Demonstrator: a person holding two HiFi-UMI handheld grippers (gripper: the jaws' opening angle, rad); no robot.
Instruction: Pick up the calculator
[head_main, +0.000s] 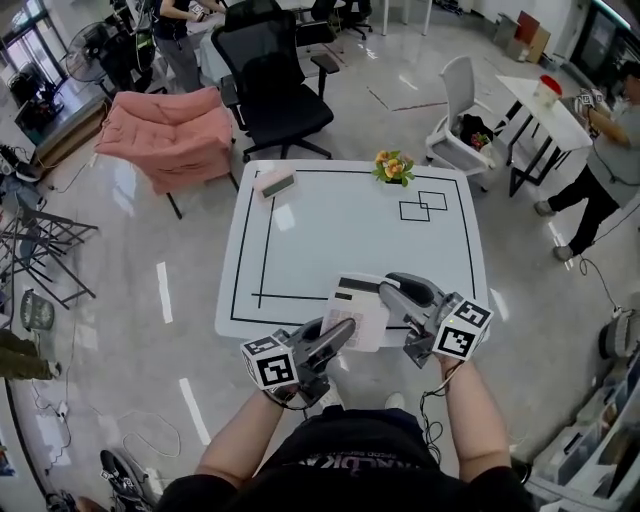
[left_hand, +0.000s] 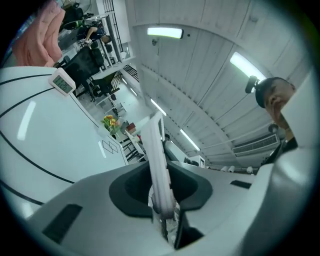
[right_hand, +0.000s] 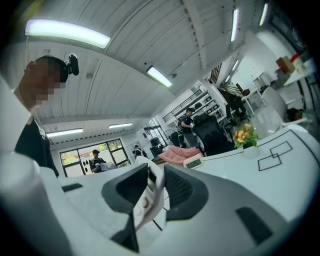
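Observation:
The calculator (head_main: 358, 312) is a flat white slab with a dark display strip, held up over the white table's (head_main: 340, 220) near edge. My left gripper (head_main: 338, 335) is shut on its lower left side. In the left gripper view the calculator (left_hand: 157, 165) stands edge-on, pinched between the dark pads of my left gripper (left_hand: 161, 187). My right gripper (head_main: 392, 292) sits at its upper right corner. In the right gripper view the calculator (right_hand: 150, 200) leans on one pad of my right gripper (right_hand: 155, 192), with a gap to the other, so those jaws are open around it.
A small pink-and-white device with a display (head_main: 275, 183) lies at the table's far left. A pot of flowers (head_main: 394, 167) stands at the far edge. Black line markings cross the tabletop. Beyond it are a black office chair (head_main: 275, 90), a pink armchair (head_main: 170, 135) and a white chair (head_main: 460, 120).

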